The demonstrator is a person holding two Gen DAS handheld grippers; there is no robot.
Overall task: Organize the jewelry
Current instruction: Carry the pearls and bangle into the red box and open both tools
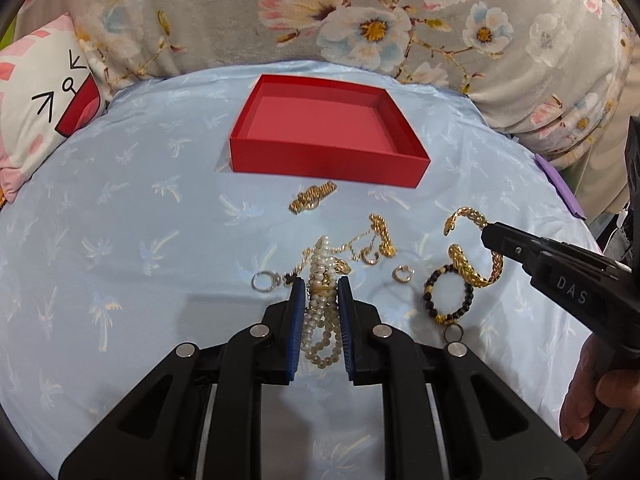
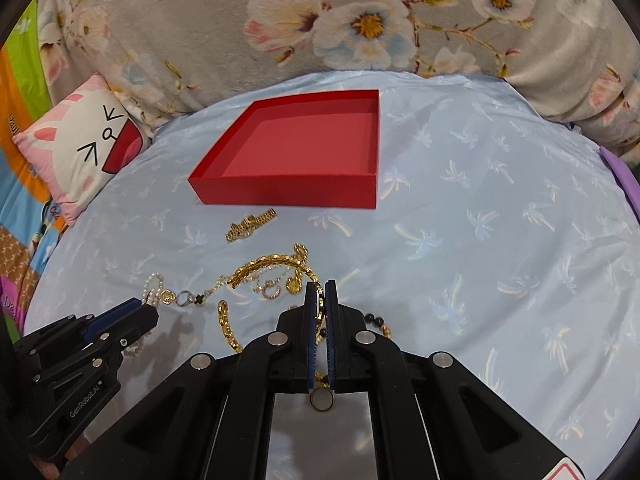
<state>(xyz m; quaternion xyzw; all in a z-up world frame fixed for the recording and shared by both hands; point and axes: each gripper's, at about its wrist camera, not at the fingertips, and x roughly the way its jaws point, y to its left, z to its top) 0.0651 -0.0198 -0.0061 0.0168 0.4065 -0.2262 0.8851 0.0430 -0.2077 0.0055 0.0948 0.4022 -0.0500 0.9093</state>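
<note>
An empty red box sits on the light blue cloth, beyond the jewelry. My left gripper is shut on a pearl necklace, whose strands lie between the blue pads. My right gripper is shut on a gold braided bangle, which also shows in the left wrist view. A gold watch band lies just in front of the box. A black bead bracelet, a silver ring, gold hoops and a gold chain lie loose between the grippers.
A floral blanket rises behind the cloth. A white and pink cartoon pillow lies at the left. A purple cloth edge shows at the right. A small round ring sits under my right gripper.
</note>
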